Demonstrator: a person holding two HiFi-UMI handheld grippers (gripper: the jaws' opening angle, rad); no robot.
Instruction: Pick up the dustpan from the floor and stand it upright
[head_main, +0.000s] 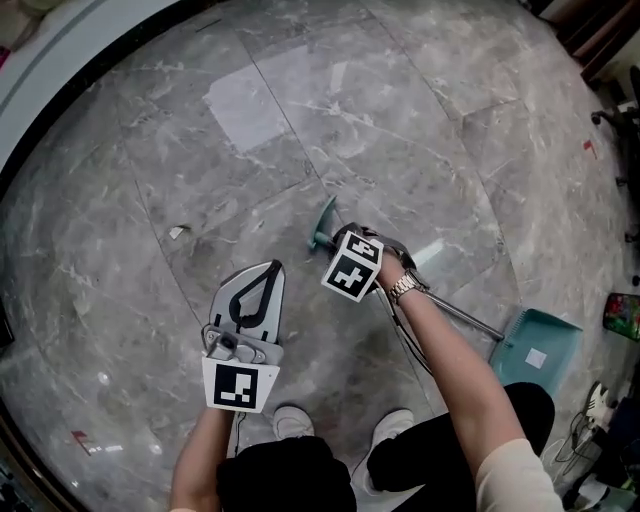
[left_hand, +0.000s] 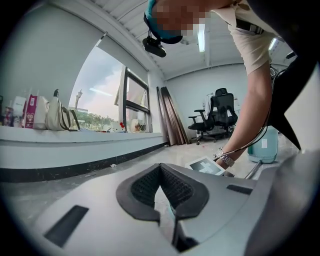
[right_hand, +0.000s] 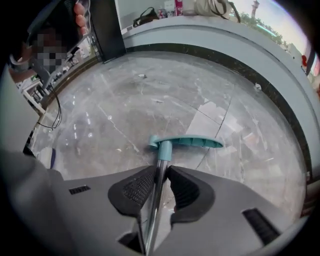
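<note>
The dustpan lies on the grey marble floor: its teal pan (head_main: 535, 350) is at the right, and a metal pole (head_main: 450, 312) runs up-left to a teal T-grip (head_main: 324, 225). My right gripper (head_main: 340, 238) is shut on the pole just below that grip. In the right gripper view the pole (right_hand: 159, 175) passes between the black pads (right_hand: 186, 190), with the grip (right_hand: 185, 142) just beyond them. My left gripper (head_main: 272, 268) hovers to the left, shut on nothing, about a hand's width from the grip. In the left gripper view its pads (left_hand: 145, 186) meet at the gripper's (left_hand: 160, 166) tips, and the pan (left_hand: 263, 145) stands far right.
My shoes (head_main: 292, 420) are just below the grippers. A small scrap (head_main: 177, 232) lies on the floor at the left. Cables and a colourful item (head_main: 622, 315) sit at the right edge. An office chair (left_hand: 215, 112) and a window ledge with bags (left_hand: 55, 117) are farther off.
</note>
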